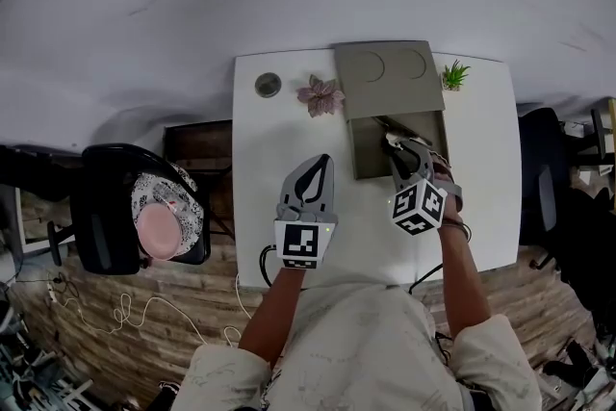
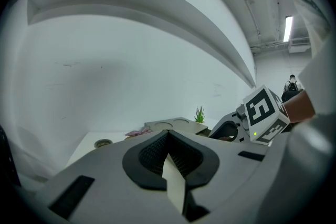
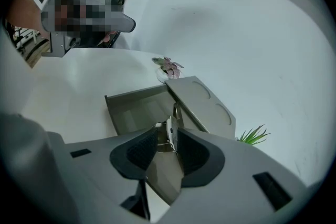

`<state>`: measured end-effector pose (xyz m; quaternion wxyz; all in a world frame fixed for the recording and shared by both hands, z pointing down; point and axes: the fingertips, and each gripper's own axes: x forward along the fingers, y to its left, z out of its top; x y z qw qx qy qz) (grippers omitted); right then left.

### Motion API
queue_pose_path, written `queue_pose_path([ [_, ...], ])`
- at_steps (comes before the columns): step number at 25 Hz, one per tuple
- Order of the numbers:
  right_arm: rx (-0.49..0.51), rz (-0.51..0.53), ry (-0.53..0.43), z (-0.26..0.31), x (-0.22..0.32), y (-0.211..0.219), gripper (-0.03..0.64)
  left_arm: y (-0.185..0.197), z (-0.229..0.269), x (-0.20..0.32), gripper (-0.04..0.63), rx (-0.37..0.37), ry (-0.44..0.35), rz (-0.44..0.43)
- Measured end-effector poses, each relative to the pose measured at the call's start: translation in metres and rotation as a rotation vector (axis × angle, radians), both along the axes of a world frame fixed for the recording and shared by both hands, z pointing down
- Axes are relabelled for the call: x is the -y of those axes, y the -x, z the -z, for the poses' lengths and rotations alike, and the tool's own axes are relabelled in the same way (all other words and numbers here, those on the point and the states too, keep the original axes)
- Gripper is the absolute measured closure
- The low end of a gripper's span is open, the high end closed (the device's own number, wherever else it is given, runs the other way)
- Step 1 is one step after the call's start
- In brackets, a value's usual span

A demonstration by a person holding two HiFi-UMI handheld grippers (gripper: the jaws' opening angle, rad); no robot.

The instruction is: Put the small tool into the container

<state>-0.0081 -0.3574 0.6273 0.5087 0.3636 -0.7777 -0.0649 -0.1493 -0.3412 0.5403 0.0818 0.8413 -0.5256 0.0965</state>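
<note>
Right tongs [image 3: 166, 134] stand wide open above the open container [image 3: 134, 113], the small tool [image 3: 171, 126] between their pads; left tongs [image 2: 168, 134] are fully closed, empty.

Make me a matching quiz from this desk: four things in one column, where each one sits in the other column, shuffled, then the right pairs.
Things
1. green plant
2. pink flower
3. round grey disc
4. right gripper

Places
A. above the open compartment of the container
B. near the far left corner of the table
C. just right of the container, by the table's far edge
D. between the disc and the container

Pairs: 1-C, 2-D, 3-B, 4-A
</note>
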Motion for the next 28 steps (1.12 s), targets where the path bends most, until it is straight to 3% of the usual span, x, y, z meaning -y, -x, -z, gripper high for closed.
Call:
queue_pose_path([
  [28,0.183,-0.103,-0.080,0.034,-0.070,-0.015,0.483,-0.005,0.020,-0.077,0.589,0.050,-0.048,0.033],
])
